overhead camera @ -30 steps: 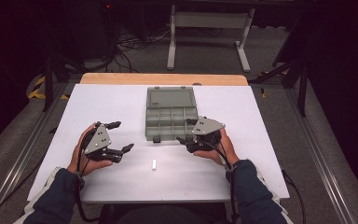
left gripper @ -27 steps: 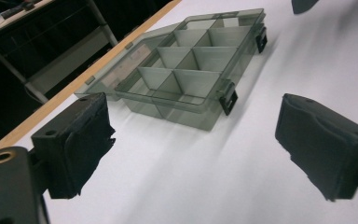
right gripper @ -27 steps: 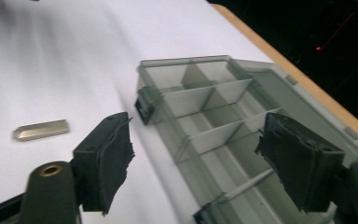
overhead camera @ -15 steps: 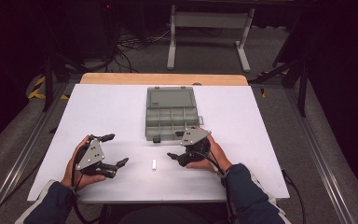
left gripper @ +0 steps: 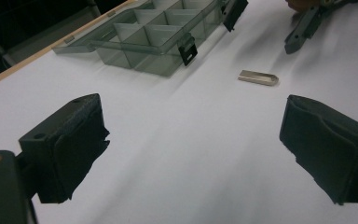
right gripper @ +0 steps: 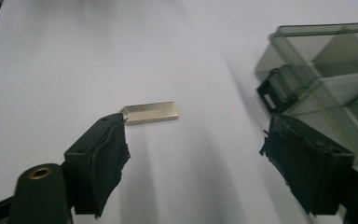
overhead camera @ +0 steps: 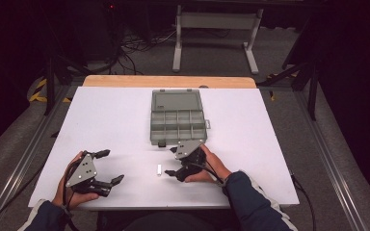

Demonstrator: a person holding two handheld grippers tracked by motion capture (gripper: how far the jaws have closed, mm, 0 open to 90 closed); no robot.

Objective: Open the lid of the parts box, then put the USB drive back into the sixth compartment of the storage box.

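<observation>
Two grippers rest low over the white counter (overhead camera: 115,120) in the high view, each held in one of the person's hands. The left gripper (overhead camera: 107,166) has its fingers spread wide and empty. The right gripper (overhead camera: 172,161) is also parted, with the small metal piece (overhead camera: 158,170) just off its fingertips, toward the left gripper. The grey compartment box (overhead camera: 178,117) lies open just beyond the right gripper.

In the left gripper view, the fingers (left gripper: 70,144) stand far apart with nothing between them but bare counter. The metal piece (left gripper: 258,77) lies well ahead, nearer the right-hand finger, and the box (left gripper: 140,37) is farther off beyond the left-hand one.

In the right gripper view, the fingers (right gripper: 100,161) are wide open and grip nothing. The metal piece (right gripper: 150,112) lies flat just past the tip of the left-hand finger, whether touching it I cannot tell; the box (right gripper: 326,79) sits by the right-hand finger.

The piece looks thin, stiff, smooth and light, so it is likely to skid or slip. Lying flat, it offers little height. Pinching across its narrow width, at mid-length, with the fingertips pressed to the counter, seems the surest hold.
</observation>
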